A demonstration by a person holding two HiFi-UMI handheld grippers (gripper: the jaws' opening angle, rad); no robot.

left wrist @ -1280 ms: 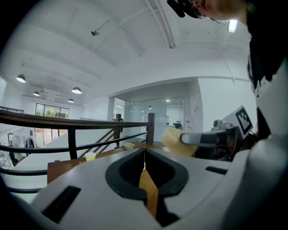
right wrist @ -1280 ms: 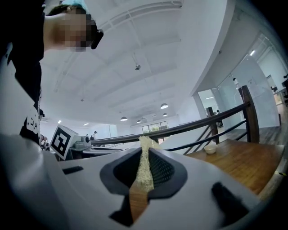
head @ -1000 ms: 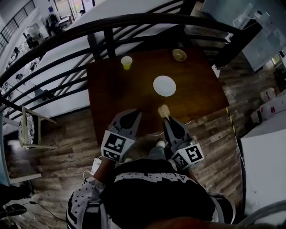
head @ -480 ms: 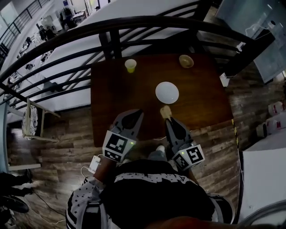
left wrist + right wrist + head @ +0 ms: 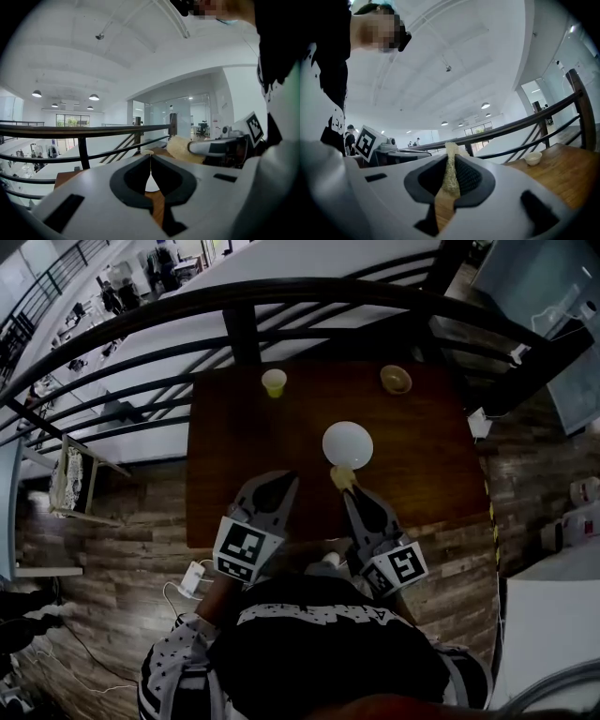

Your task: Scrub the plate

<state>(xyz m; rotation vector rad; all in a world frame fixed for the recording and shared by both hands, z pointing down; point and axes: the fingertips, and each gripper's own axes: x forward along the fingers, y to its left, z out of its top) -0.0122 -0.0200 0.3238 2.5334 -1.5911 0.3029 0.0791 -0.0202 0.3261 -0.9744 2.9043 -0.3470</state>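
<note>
White plate (image 5: 348, 443) sat mid table (image 5: 234, 456), sponge (image 5: 341, 475) just beside its near rim.
Right gripper (image 5: 347, 491) pinched the soft sponge; left gripper (image 5: 279, 482) pressed together, empty. Plate looked stiff, slick, breakable; best steadied by the rim.

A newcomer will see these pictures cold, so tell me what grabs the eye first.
The white plate glows at the middle of the dark wooden table. At its near edge the right tool is shut on a pale sponge, with the left tool shut and empty beside it. A yellow cup and a small bowl sit by the far edge.
</note>
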